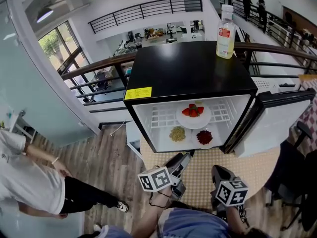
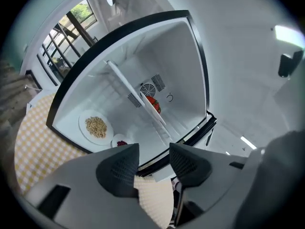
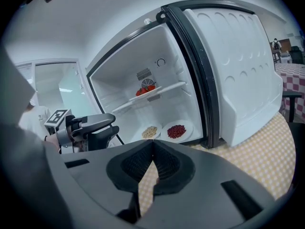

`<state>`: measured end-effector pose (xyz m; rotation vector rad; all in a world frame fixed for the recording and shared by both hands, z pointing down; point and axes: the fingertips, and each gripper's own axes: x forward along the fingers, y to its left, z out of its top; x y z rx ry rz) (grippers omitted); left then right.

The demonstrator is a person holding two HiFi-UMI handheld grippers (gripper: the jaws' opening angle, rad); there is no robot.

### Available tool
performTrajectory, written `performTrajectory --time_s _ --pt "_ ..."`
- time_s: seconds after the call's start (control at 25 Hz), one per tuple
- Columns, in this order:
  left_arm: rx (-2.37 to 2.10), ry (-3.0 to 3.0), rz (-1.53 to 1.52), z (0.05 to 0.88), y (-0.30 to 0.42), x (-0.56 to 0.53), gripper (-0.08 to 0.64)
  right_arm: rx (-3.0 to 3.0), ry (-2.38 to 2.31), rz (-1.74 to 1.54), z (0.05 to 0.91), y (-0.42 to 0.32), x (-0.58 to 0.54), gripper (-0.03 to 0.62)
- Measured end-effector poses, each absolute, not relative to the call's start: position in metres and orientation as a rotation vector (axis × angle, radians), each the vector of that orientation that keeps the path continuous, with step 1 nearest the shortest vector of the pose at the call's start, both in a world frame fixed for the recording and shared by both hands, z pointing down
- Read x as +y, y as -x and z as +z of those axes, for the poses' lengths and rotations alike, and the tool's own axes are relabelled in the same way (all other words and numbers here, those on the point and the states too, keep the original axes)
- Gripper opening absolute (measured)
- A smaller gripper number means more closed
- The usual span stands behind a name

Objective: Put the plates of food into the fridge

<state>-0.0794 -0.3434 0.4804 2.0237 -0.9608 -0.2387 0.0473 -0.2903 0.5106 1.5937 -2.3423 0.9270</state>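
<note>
Low in front of the open fridge (image 1: 188, 68), the left hand-held gripper (image 2: 153, 151) held its jaws apart and empty, while the right hand-held gripper (image 3: 153, 144) was pinched together on nothing. A round white plate of strawberries (image 1: 194, 123) sat mid-shelf on the wire shelf (image 1: 158, 115). A plate of pale grains (image 2: 84, 123) and a plate of dark red bits (image 3: 189, 128) lay near the fridge floor's front edge.

The fridge (image 1: 188, 68) sits mid-frame before you, its door (image 1: 277, 125) swung open to the right and a bottle (image 1: 226, 32) upright on its black top. Inside, a plate of strawberries (image 1: 193, 116) rests on the wire shelf. Below it, a plate of pale grains (image 1: 177, 134) and a plate of red bits (image 1: 204, 137) lie side by side. Your left gripper (image 1: 184, 160) and right gripper (image 1: 219, 173) hover at lower centre over the checked cloth (image 1: 198, 180).
</note>
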Motion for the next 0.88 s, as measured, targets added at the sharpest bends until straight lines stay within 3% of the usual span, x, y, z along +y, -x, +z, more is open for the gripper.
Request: performTrajectory --time_s 0.2,0.88 --pt "-1.007 -2.142 -0.119 0.483 0.069 -0.32 0.147 -2.37 -1.548 0.947 0.509 -0.046 -0.282 0.015" --pt "-1.069 -2.33 0.002 0.478 0.001 -0.24 0.084 -2.427 -1.434 0.907 0.5 -0.089 -0.22 0.015"
